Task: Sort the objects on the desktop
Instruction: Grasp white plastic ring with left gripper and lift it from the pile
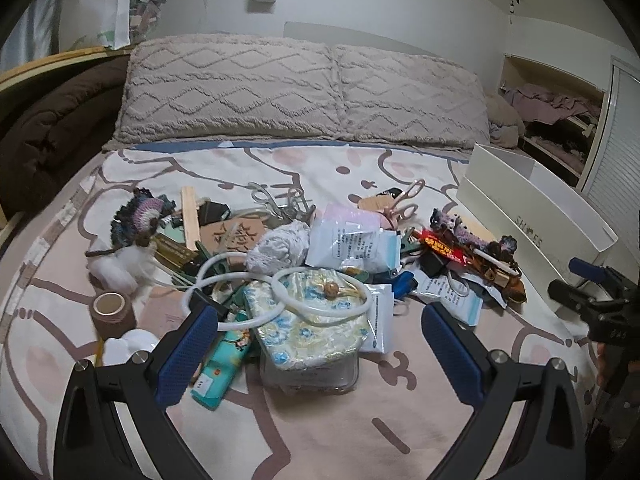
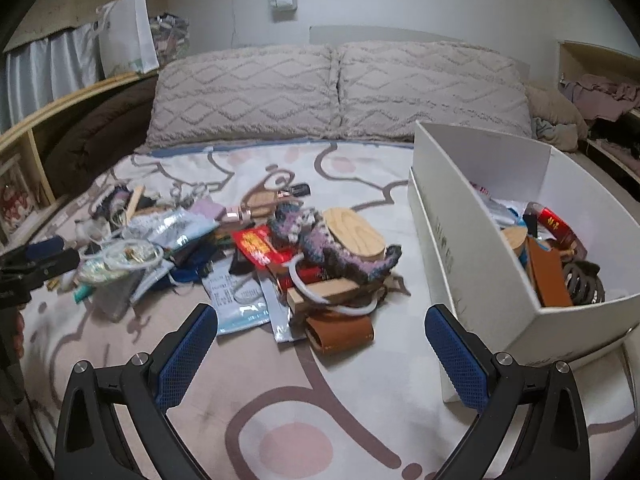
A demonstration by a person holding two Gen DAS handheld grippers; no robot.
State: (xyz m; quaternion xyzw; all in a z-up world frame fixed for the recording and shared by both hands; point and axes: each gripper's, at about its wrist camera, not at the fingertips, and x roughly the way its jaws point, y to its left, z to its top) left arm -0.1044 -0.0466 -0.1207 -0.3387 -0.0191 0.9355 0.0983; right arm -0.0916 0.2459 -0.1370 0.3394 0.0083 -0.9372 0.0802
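Note:
A heap of small items lies on the patterned bedspread. In the left wrist view my left gripper (image 1: pixel 318 354) hangs open just in front of a floral pouch (image 1: pixel 308 326) with a white ring cable (image 1: pixel 280 300) on it, and nothing is between its fingers. In the right wrist view my right gripper (image 2: pixel 320 356) is open and empty, a little short of a brown leather case (image 2: pixel 340 334) and a purple crochet piece (image 2: pixel 332 248). The white shoe box (image 2: pixel 480 248) stands to its right and holds several items. The right gripper (image 1: pixel 592 292) also shows at the left view's right edge.
A roll of brown tape (image 1: pixel 114 312) and a teal lighter (image 1: pixel 222 364) lie at the heap's left. Two grey pillows (image 1: pixel 304 88) line the headboard. A brown duvet (image 1: pixel 48 136) bunches at the left. A shelf of clothes (image 1: pixel 556 112) is at the right.

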